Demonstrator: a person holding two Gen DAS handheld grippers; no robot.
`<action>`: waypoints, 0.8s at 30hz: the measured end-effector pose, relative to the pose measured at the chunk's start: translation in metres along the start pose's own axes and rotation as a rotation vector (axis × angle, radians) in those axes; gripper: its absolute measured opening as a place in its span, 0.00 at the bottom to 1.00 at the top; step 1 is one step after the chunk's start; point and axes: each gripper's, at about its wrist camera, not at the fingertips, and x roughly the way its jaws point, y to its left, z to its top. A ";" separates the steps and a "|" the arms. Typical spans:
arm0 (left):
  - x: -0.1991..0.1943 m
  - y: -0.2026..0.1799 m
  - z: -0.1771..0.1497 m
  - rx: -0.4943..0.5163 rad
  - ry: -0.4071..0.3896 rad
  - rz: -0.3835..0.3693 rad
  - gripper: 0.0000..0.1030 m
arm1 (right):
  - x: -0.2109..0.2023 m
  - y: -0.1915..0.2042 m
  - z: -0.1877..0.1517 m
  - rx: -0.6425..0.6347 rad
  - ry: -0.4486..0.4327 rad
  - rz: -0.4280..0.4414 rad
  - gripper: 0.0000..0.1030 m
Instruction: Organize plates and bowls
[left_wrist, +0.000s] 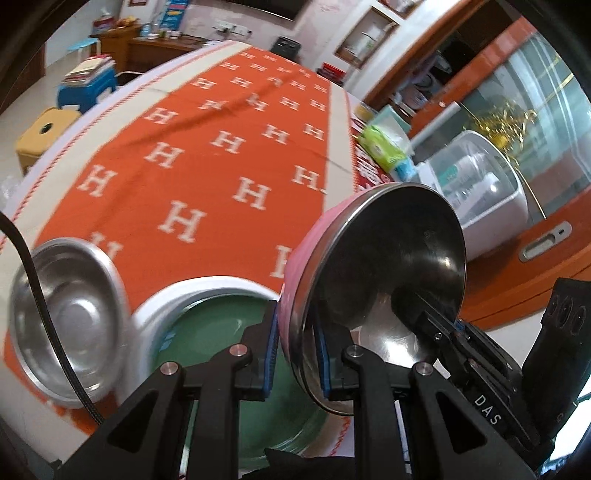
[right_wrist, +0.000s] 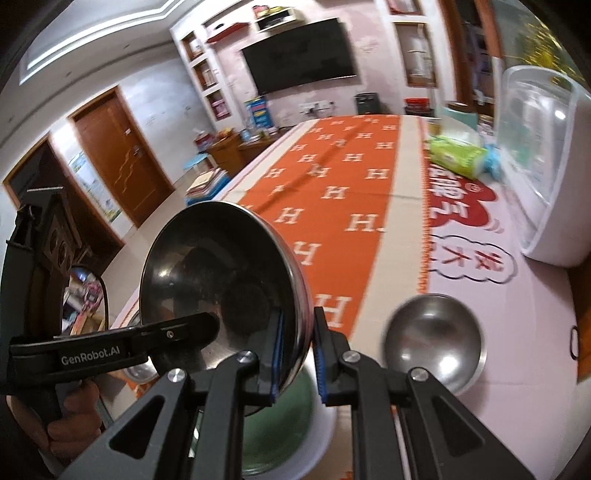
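A steel bowl with a pink outside (left_wrist: 384, 266) is held tilted in the air above a white-rimmed green plate (left_wrist: 221, 325). My left gripper (left_wrist: 295, 354) is shut on its rim, one pad inside and one outside. My right gripper (right_wrist: 297, 354) grips the opposite rim of the same bowl (right_wrist: 221, 273); the right gripper's body shows in the left wrist view (left_wrist: 480, 354). A steel bowl (left_wrist: 70, 321) rests on the table left of the plate. Another steel bowl (right_wrist: 436, 347) rests on the table at the right. The green plate (right_wrist: 273, 435) lies below the held bowl.
The table carries an orange cloth with white H letters (left_wrist: 207, 155). A white appliance with a clear lid (left_wrist: 484, 192) stands at the right edge, also in the right wrist view (right_wrist: 539, 162). Green and blue packets (left_wrist: 384, 144) lie beyond it. Stools (left_wrist: 88, 88) stand at the far left.
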 end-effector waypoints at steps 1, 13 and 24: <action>-0.005 0.007 -0.001 -0.012 -0.005 0.008 0.15 | 0.003 0.007 0.001 -0.017 0.007 0.009 0.14; -0.051 0.088 -0.002 -0.096 0.000 0.104 0.15 | 0.043 0.090 0.001 -0.097 0.099 0.093 0.14; -0.070 0.153 0.008 -0.092 0.100 0.191 0.17 | 0.085 0.154 -0.006 -0.103 0.185 0.116 0.14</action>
